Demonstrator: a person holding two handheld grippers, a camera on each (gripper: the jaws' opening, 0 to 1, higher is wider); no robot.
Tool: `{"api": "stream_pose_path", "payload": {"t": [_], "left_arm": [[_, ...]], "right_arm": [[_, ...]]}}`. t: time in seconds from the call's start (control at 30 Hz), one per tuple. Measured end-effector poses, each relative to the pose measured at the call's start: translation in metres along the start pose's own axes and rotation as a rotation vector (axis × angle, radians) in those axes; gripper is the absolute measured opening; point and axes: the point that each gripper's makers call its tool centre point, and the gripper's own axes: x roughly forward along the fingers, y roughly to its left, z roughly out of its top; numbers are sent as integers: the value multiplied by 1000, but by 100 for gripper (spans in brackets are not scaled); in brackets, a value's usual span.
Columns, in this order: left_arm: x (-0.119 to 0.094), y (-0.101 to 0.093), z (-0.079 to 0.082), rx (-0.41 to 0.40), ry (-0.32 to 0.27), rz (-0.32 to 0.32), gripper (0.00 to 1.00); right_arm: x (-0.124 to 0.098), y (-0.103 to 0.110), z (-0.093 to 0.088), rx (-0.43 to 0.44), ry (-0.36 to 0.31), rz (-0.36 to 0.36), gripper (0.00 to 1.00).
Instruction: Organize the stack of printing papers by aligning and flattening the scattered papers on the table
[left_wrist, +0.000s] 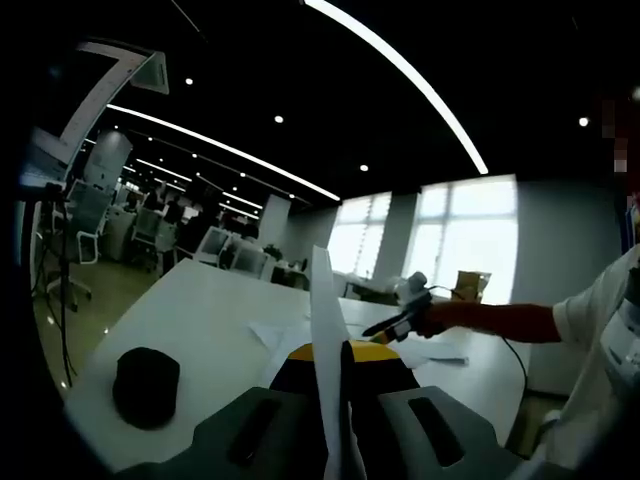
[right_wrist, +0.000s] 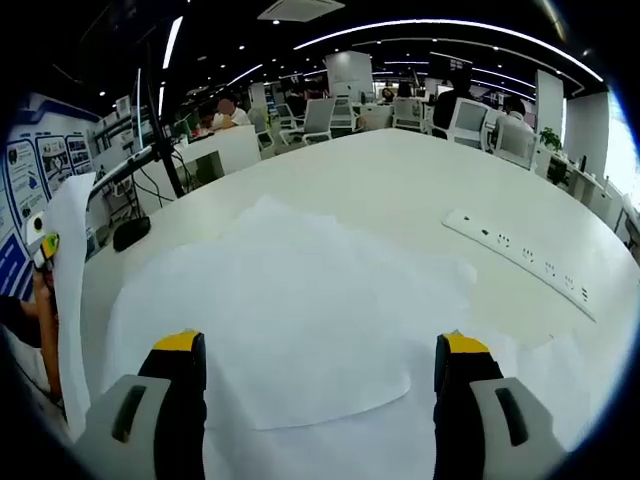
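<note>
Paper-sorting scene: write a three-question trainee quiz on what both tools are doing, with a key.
1. True or false: the left tool is shut on a sheet of paper that stands on edge between its jaws.
2. Multiple choice: in the right gripper view, the right tool is (A) clamped on a sheet, (B) open over the scattered papers, (C) gripping the power strip.
3. Fill in: the dark round object in the left gripper view rests on the white ____.

Key: 1 true; 2 B; 3 table.
</note>
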Motion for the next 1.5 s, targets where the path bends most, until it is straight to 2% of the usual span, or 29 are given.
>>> {"api": "stream_pose_path", "payload": {"t": [0.37,0.5,0.67,0.93,1.27,1.5], "left_arm": [[-1,-3,-1,1,-3,3,6],[-1,-2,0,1,-4,2,6],[-1,-3,-1,1,-5,2,6],[0,-6,0,5,-3,-7,6],[5,-5,-2,-6,2,-22,6],[8,-7,-4,-6,10,-31,6]], "right_arm": [[8,-2,-11,3,28,-4,90],[9,-2,-16,-38,35,-16,88],[11,-3,-18,-95,16,-38,88],[10,-3,-15,-87,-41,-44,88],[10,-4,-15,-81,-34,-53,85],[10,-3,-15,-75,-61,-60,84]]}}
